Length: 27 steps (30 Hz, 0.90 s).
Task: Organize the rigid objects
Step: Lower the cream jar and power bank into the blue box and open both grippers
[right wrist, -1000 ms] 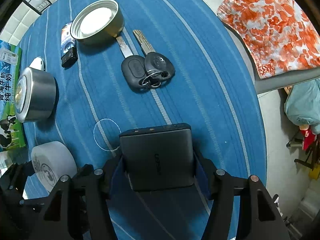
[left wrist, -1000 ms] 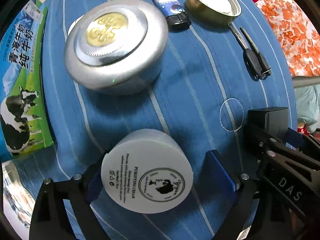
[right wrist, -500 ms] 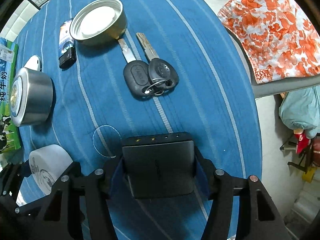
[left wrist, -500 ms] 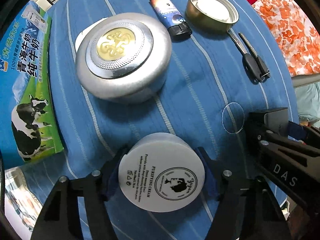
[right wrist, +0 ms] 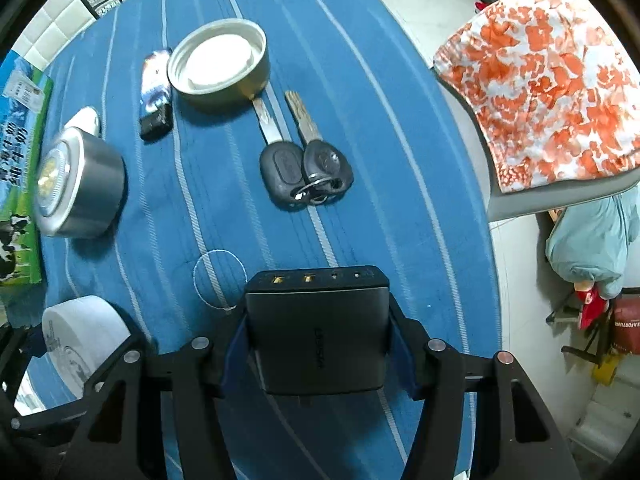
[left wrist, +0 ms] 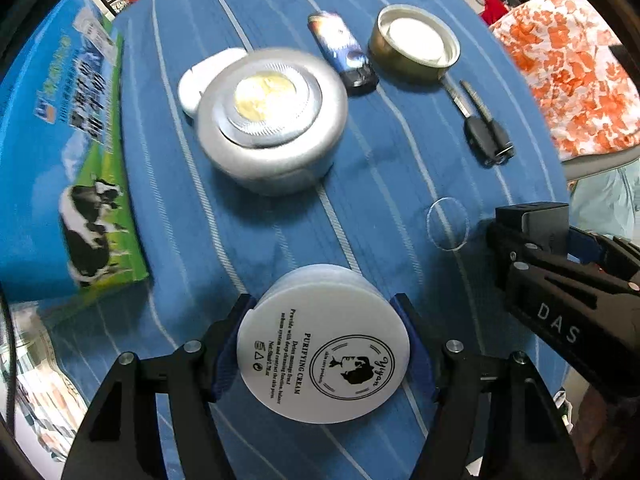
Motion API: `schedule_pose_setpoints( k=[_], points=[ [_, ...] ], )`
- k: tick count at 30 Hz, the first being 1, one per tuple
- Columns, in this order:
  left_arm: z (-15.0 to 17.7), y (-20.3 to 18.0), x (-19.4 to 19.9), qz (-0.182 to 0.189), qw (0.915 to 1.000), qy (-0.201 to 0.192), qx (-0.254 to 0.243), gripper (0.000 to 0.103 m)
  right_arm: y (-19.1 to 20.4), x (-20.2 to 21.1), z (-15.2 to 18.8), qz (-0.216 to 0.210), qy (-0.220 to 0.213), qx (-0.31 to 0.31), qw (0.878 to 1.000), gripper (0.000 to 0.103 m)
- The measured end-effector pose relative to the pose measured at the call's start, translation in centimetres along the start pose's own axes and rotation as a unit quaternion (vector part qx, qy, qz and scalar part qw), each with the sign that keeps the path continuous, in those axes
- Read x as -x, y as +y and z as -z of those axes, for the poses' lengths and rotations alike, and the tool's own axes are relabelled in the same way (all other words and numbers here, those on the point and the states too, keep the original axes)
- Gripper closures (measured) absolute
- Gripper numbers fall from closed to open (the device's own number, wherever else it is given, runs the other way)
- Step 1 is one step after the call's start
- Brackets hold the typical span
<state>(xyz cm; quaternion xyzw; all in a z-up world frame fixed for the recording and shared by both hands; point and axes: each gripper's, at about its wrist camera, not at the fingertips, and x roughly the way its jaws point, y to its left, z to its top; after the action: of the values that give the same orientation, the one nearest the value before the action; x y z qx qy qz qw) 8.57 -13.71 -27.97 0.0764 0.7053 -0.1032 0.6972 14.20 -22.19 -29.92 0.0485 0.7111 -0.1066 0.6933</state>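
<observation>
At the bottom of each frame, your left gripper (left wrist: 323, 354) clamps the cream jar (left wrist: 323, 354); your right gripper (right wrist: 316, 344) clamps the black box (right wrist: 316, 336).

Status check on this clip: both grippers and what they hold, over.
Left gripper shut on white cream jar. Right gripper shut on black charger. Keys and silver tin lie ahead on the cloth.

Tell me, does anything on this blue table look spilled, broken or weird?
Nothing spilled or broken. The only oddity is a thin thread loop lying on the tablecloth between the held white cream jar and black charger.
</observation>
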Motion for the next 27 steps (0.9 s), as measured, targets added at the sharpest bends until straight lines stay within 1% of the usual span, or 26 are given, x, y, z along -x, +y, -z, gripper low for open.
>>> schedule_pose_setpoints(
  k=[7,9,14,19,21,23,27],
  points=[
    [0.0,0.8,4.1,0.011,0.9992,-0.038,-0.001,0.037,-0.4,3.1,0.0,-0.015,-0.024,-0.002,1.000,0.042],
    [-0.4,1.6,5.3,0.017,0.9986,-0.050,0.001,0.037,-0.4,4.3,-0.1,-0.023,-0.032,-0.002,0.999,0.042],
    [-0.2,2.9,9.1,0.029,0.9957,-0.088,0.006,0.037,0.6,7.7,-0.3,-0.033,-0.058,0.011,0.998,0.042],
    [0.2,5.6,13.3,0.023,0.9908,-0.133,0.017,0.037,3.2,12.0,-0.2,-0.047,-0.091,0.039,0.994,0.042],
    [0.5,6.6,14.6,0.018,0.9890,-0.145,0.023,0.037,4.4,13.5,-0.1,-0.059,-0.101,0.049,0.992,0.042],
    [0.5,7.8,15.8,0.011,0.9866,-0.159,0.034,0.037,5.9,15.0,0.0,-0.072,-0.111,0.061,0.989,0.042],
    [1.3,11.3,17.8,0.001,0.9817,-0.180,0.062,0.037,10.1,17.9,0.3,-0.097,-0.131,0.087,0.983,0.042]
  ],
)
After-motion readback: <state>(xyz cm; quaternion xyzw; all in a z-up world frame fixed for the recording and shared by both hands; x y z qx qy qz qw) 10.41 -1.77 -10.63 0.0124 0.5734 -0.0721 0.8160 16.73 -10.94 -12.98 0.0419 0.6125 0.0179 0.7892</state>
